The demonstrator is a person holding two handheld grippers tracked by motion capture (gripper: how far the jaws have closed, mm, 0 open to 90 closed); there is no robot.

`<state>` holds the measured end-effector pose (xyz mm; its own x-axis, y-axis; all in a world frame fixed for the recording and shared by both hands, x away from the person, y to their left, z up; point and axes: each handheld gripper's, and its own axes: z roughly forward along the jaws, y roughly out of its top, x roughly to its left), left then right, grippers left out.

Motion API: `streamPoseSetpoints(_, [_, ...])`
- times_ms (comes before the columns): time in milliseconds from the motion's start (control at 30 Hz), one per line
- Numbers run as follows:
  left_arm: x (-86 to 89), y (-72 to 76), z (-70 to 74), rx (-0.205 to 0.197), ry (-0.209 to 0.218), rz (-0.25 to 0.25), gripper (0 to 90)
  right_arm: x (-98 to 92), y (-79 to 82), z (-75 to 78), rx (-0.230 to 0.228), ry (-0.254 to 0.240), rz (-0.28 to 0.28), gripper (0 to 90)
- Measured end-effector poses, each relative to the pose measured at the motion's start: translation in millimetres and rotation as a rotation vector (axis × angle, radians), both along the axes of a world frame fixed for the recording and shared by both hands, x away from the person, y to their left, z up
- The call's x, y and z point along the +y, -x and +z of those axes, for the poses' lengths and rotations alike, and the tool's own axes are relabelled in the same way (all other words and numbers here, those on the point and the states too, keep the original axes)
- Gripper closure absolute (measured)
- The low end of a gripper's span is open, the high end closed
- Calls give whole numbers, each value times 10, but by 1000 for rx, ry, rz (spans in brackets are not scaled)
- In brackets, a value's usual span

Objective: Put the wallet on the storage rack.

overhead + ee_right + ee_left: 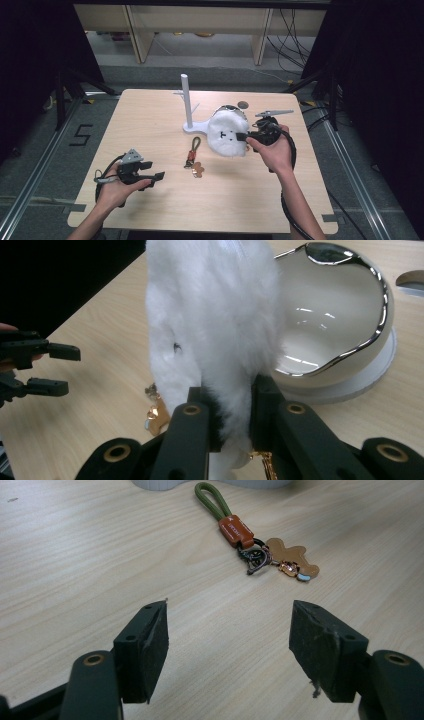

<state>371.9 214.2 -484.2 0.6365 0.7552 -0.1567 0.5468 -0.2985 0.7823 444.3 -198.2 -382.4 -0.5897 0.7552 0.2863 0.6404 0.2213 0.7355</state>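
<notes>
The right gripper (pixel 230 410) has its jaws pressed into the lower edge of a white fluffy plush piece (pixel 210 320), which hangs lifted above the table (pixel 150 125); the pile bulges out on either side of the pads, so it is soft and squashes readily, and it looks light enough that a pinch at one edge carries it. A grip deep in the fur, as here, seems safer than one on loose tufts, which could slip or pull free. Just behind the plush sits a glossy white bowl with a chrome rim (pixel 340 335) on a flat base, hard and probably slippery. Beyond it, in the high view, stands a white peg stand (pixel 186 102). The left gripper (pixel 227 630) hovers low with jaws spread wide and nothing between them; ahead of it lies a key strap (pixel 225 520) with a small metal charm (pixel 292 562), thin and flat to the wood, best taken by its cord loop.
</notes>
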Motion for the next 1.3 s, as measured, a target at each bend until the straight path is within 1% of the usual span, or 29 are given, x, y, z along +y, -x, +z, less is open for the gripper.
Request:
streamPoseSetpoints(33, [0, 0, 0, 0, 0, 0, 315, 0, -16, 2, 8, -14, -4, 815])
streamPoseSetpoints(67, [-11, 6, -5, 1, 0, 11, 315, 3, -20, 22, 24, -9, -25, 815])
streamPoseSetpoints(100, [-1, -1, -8, 9, -3, -5, 315, 3, -20, 22, 24, -9, -25, 815])
streamPoseSetpoints(133, [-5, 0, -12, 13, 2, -3, 315, 1, -45, 18, 9, -17, -22, 815])
streamPoseSetpoints(167, [-9, 0, -19, 10, 5, -2, 315, 2, -55, 29, 15, -24, -31, 815])
streamPoseSetpoints(200, [-12, 0, -24, 7, 4, 0, 316, -10, -85, 32, 2, -19, -24, 815])
streamPoseSetpoints(233, [-9, -1, -24, 13, -1, -6, 315, -5, -116, 56, -5, -16, -41, 815])
streamPoseSetpoints(267, [-25, 1, -36, 10, 18, 7, 315, -5, -116, 56, -5, -16, -41, 815])
streamPoseSetpoints(333, [-15, 0, -39, 10, -1, 3, 315, -14, -185, 87, -25, -12, -40, 815])
streamPoseSetpoints(367, [-32, 3, -53, 10, 20, 13, 315, -3, -192, 99, -14, -14, -52, 815])
streamPoseSetpoints(467, [-32, 4, -61, 12, 20, 11, 315, -4, -247, 109, -25, -17, -53, 815])
streamPoseSetpoints(500, [-26, 4, -65, 19, 10, 2, 315, -17, -299, 113, -37, -8, -54, 815])
streamPoseSetpoints(533, [-26, 4, -65, 19, 10, 2, 315, -9, -303, 119, -22, -15, -70, 815])
streamPoseSetpoints(633, [-33, 9, -76, 21, 15, 6, 314, 2, -353, 117, -25, -19, -95, 815])
streamPoseSetpoints(667, [-41, 10, -82, 21, 26, 13, 314, -11, -385, 117, -41, -4, -88, 815])
streamPoseSetpoints(700, [-41, 10, -82, 21, 26, 13, 314, -11, -385, 117, -41, -4, -88, 815])
streamPoseSetpoints(767, [-27, 5, -74, 21, 6, -1, 314, -7, -442, 117, -42, -4, -94, 814])
streamPoseSetpoints(933, [-33, 5, -79, 17, 3, -3, 314, 8, -500, 115, -55, -1, -99, 814])
streamPoseSetpoints(967, [-37, 8, -82, 14, 2, 1, 314, 18, -512, 114, -49, -6, -101, 814])
streamPoseSetpoints(1000, [-44, 7, -85, 27, 13, -4, 314, 22, -541, 106, -60, -1, -102, 814])
streamPoseSetpoints(1033, [-54, 9, -94, 25, 22, 2, 314, 18, -550, 107, -69, 17, -105, 814])
streamPoseSetpoints(1067, [-54, 9, -94, 25, 22, 2, 313, 18, -550, 107, -69, 17, -105, 814])
streamPoseSetpoints(1100, [-62, 11, -103, 19, 29, 7, 313, 28, -562, 95, -56, -1, -109, 814])
streamPoseSetpoints(1133, [-61, 16, -99, 19, 14, 13, 313, 41, -571, 91, -49, 1, -121, 814])
streamPoseSetpoints(1167, [-63, 12, -108, 20, 28, 7, 313, 37, -589, 77, -57, 3, -117, 814])
streamPoseSetpoints(1200, [-61, 12, -108, 22, 27, 4, 313, 58, -602, 59, -39, -1, -134, 814])
streamPoseSetpoints(1233, [-62, 13, -111, 21, 27, 5, 313, 58, -602, 59, -39, -1, -134, 814])
streamPoseSetpoints(1267, [-56, 13, -110, 22, 19, 3, 313, 40, -633, 43, -65, 18, -114, 814])
streamPoseSetpoints(1300, [-57, 13, -112, 21, 18, 4, 313, 50, -636, 30, -49, 11, -131, 814])
